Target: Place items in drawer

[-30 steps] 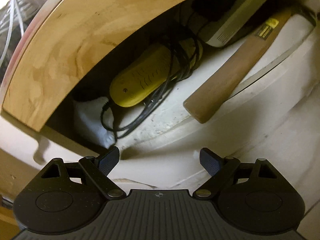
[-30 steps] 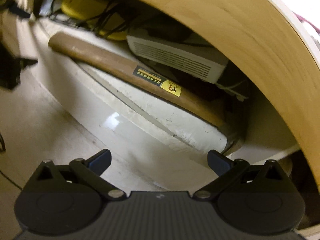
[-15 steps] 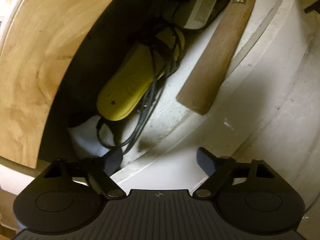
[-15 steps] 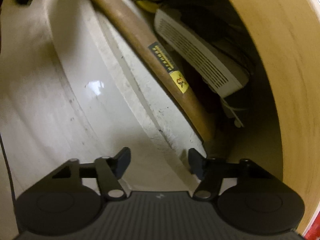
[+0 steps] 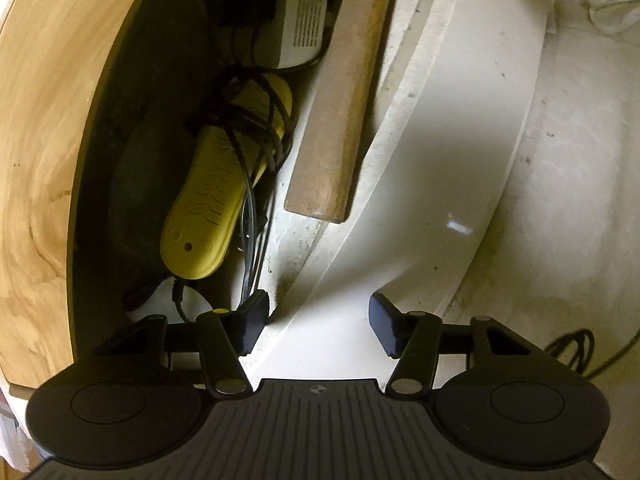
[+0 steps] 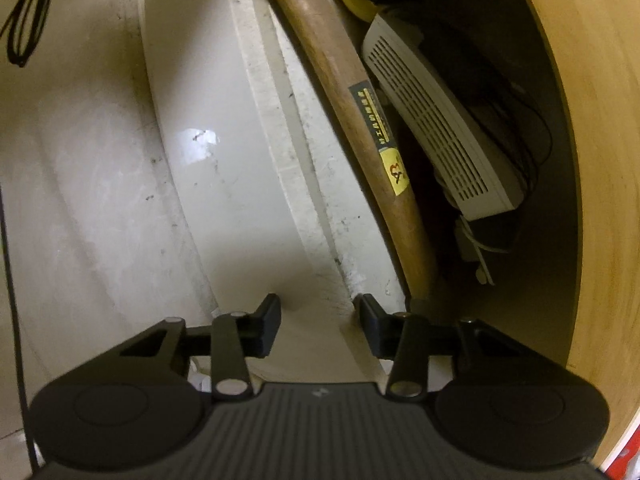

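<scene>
Nearest the left wrist camera, the left gripper stands with its black fingers spread and nothing between them; they straddle the glossy cream front panel of the drawer, the left finger hanging just inside the rim and the right one outside it. Beside that left finger a black cord trails up along the drawer floor and coils around a yellow oblong plastic device with ribbed markings, which lies lengthwise against the shadowed inner side. Next to it, closer to the front panel, a wooden hammer handle rests on the white drawer floor with its butt end towards the camera. Beyond the yellow device sits a white vented plastic box, partly under the overhanging light wooden tabletop.

The right gripper is likewise spread and empty, its fingers poised over the same front panel at the other end of the drawer. Past them the wooden handle runs away along the drawer (a dark and yellow label is stuck on it, its text not readable). The white vented box lies just beside it, a white cable trailing from its near end. The wooden top curves over the far right. A black cable loop lies on the pale floor outside.
</scene>
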`<control>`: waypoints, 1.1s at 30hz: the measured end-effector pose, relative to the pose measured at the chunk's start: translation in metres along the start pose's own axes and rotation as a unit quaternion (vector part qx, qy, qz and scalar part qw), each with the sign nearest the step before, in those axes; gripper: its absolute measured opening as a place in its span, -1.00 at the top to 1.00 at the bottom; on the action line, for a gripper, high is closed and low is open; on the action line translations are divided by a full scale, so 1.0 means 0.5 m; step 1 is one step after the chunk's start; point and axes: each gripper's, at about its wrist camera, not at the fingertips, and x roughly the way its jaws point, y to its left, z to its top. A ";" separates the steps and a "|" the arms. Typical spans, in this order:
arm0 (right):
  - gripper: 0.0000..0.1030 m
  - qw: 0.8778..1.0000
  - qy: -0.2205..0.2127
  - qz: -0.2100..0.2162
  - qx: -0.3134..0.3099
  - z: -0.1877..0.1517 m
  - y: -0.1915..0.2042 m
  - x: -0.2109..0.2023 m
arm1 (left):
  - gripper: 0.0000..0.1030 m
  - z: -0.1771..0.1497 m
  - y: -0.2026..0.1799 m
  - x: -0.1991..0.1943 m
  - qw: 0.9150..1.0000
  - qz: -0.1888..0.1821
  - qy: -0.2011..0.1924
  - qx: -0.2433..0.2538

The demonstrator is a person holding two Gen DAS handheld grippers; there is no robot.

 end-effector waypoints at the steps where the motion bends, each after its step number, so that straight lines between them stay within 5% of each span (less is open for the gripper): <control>1: 0.12 1.000 0.000 0.001 -0.001 0.001 0.000 -0.001 | -0.02 -0.002 0.003 -0.001 1.000 -0.001 0.000 0.001; 26: 0.23 0.998 0.011 0.048 -0.024 -0.023 0.039 -0.074 | 0.18 -0.018 0.045 -0.095 0.997 -0.069 0.023 0.023; 33: 0.23 0.996 0.018 0.078 -0.030 -0.037 0.051 -0.099 | 0.22 0.021 -0.036 -0.081 0.995 -0.090 0.030 0.035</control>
